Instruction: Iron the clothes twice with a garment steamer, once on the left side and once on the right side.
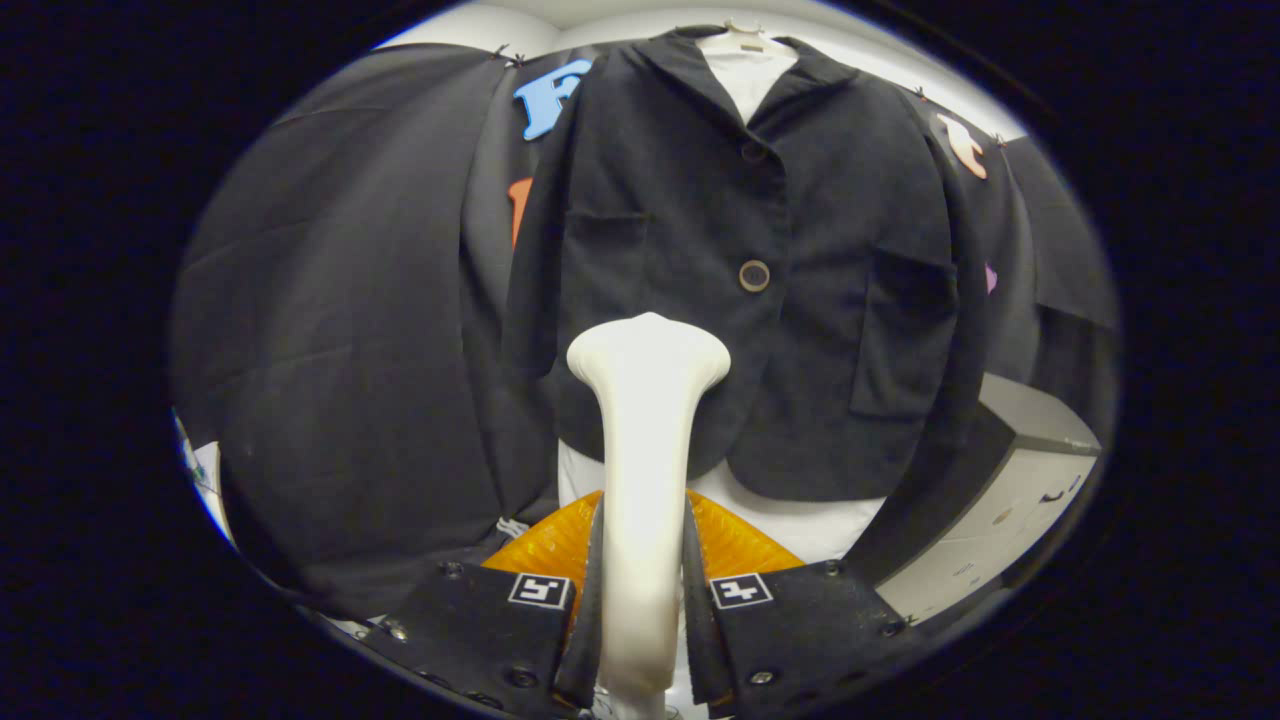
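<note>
The jacket [760,270] hangs on a hanger [745,40] against the booth wall, fronts closed, collar up top, one pale button [754,276] at mid-front and a darker one above it. A patch pocket sits on each front panel. Under the hem a white garment [800,520] shows. The steamer [645,450] stands upright just ahead of the gripper [645,600], its flared head level with the lower front of the jacket, a little to the side of the pale button. Whether the head touches the cloth or stands just off it cannot be told from this angle. Both fingers are clamped on the steamer's neck, one on each side, with no gap visible. Behind the fingers sits an orange ribbed part [740,545]. Beside the jacket stands a white cabinet [1010,500], partly draped in dark cloth. Task status, as a judgement: the steamer is in hand and presented to the garment, low and near centre. No mark on the cloth indicates a completed pass. Treat both the left and the right passes as outstanding.
</note>
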The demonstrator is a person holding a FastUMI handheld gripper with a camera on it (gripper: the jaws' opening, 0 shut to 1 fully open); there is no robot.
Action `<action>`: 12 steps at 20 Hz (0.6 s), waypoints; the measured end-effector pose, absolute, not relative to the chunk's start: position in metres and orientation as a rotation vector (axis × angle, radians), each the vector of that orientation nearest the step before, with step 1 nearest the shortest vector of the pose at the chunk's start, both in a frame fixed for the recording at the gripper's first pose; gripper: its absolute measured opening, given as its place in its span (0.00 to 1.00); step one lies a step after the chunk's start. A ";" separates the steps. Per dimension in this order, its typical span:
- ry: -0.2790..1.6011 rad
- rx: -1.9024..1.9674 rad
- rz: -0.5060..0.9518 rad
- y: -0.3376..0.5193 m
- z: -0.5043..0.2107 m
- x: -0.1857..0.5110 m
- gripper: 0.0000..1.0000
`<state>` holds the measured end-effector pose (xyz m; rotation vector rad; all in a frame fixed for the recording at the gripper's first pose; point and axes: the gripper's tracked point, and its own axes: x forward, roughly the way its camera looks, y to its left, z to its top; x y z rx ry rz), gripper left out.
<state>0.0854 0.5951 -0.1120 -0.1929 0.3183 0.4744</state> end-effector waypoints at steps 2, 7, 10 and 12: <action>0.382 -0.199 0.465 0.594 -0.131 0.086 0.38; 0.480 -0.214 0.455 0.585 -0.170 0.076 0.38; 0.496 -0.219 0.450 0.575 -0.176 0.066 0.38; 0.472 -0.221 0.450 0.567 -0.175 0.059 0.38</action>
